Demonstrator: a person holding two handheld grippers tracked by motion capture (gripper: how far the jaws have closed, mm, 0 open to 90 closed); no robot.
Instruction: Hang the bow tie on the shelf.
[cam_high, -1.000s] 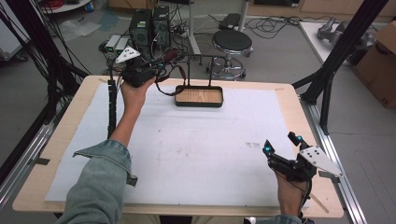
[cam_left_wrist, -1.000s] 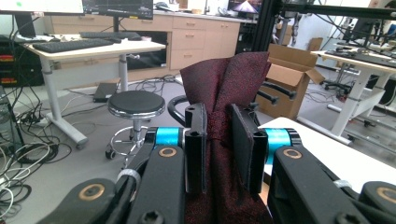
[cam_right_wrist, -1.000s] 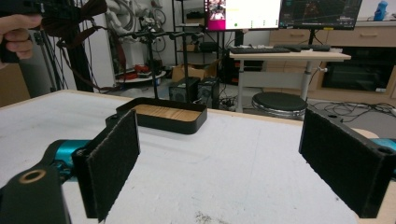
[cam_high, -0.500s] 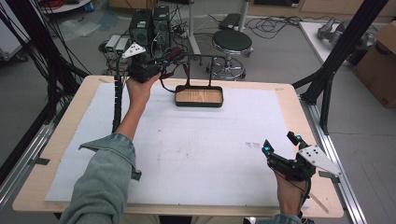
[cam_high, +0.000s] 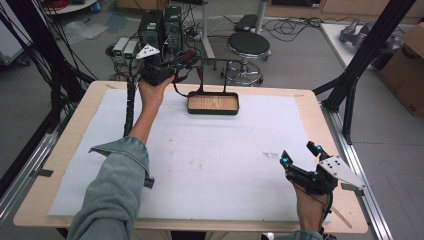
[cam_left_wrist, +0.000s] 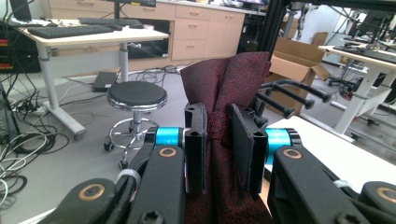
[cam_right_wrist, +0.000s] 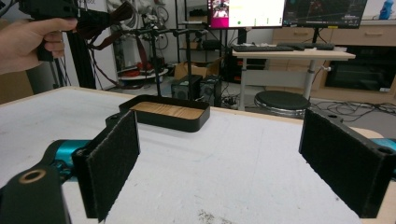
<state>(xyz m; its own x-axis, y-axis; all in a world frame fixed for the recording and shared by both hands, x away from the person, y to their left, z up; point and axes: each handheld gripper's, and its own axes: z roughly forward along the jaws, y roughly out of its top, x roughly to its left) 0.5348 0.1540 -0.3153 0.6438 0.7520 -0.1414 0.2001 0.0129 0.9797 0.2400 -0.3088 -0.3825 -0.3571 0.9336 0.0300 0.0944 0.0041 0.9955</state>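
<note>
1. Up at the far left of the table (cam_high: 300, 107), the left gripper (cam_left_wrist: 218, 140) is raised above the surface, its 2 jaws pinched tight on a dark red necktie (cam_left_wrist: 229, 93).
2. In the left gripper view the cloth runs up between the pads and fans out above them, with the black prongs of a rack (cam_left_wrist: 292, 95) just beyond it.
3. From the high view the necktie (cam_high: 186, 57) sits level with the rack's top bar (cam_high: 215, 61); whether it touches the bar is hard to say from here.
4. Below the bar, the rack's black tray base (cam_high: 213, 103) with its wood floor rests on the white table sheet (cam_high: 225, 150).
5. Near right corner now: the right gripper (cam_high: 300, 155) is held low over the sheet, jaws spread wide, nothing between them.
6. Its own view looks across the sheet to the tray base (cam_right_wrist: 168, 113), with the left hand (cam_right_wrist: 28, 42) high at the left.
</note>
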